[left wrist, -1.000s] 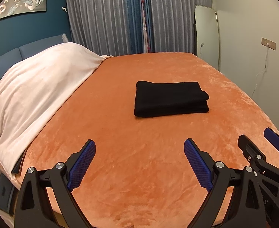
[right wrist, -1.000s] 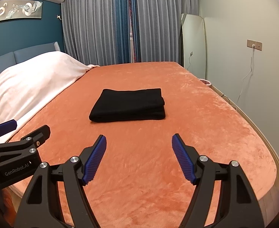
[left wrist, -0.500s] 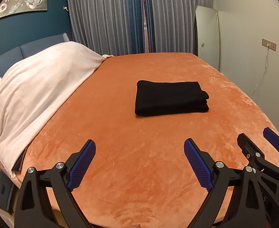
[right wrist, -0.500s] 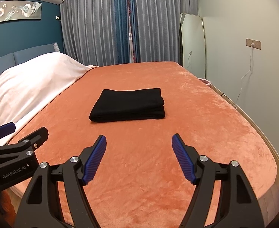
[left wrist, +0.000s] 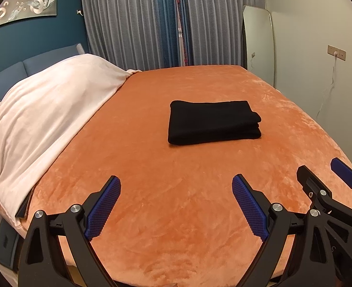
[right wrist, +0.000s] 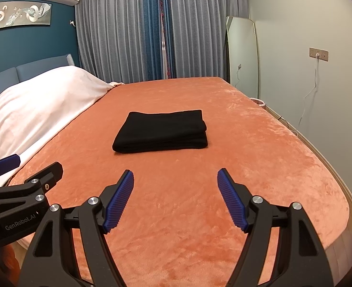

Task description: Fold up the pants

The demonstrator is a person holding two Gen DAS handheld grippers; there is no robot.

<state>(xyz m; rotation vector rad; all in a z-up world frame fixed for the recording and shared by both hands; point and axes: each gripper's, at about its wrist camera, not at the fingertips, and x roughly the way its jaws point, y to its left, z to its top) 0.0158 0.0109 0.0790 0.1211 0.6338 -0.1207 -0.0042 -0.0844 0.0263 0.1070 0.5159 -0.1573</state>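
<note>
Two grippers show in the left wrist view: the left gripper (left wrist: 176, 191) hangs over the near part of the bed (left wrist: 152, 203), its blue pads (left wrist: 103, 206) spread wide with nothing but orange cover between them, and the right gripper (left wrist: 319, 174) pokes in at the lower right of the bed, its fingers apart and holding nothing. Black pants (left wrist: 212, 122) lie folded into a flat rectangle near the middle of the bed, well beyond both grippers and touched by neither. A white blanket (left wrist: 44, 124) is heaped along the bed's left side, curtains (left wrist: 164, 21) hang past its far end, and a mirror (left wrist: 258, 45) leans on the wall by its far right corner. From the right wrist view, the right gripper (right wrist: 176, 181) sits over the near part of the bed (right wrist: 259, 155) with its pads (right wrist: 118, 202) parted and empty; the left gripper (right wrist: 32, 165) enters at the bed's lower left, fingers apart. The folded pants (right wrist: 161, 131) rest in the bed's middle, straight ahead and well clear of the pads, with the blanket (right wrist: 32, 102) off to the bed's left
</note>
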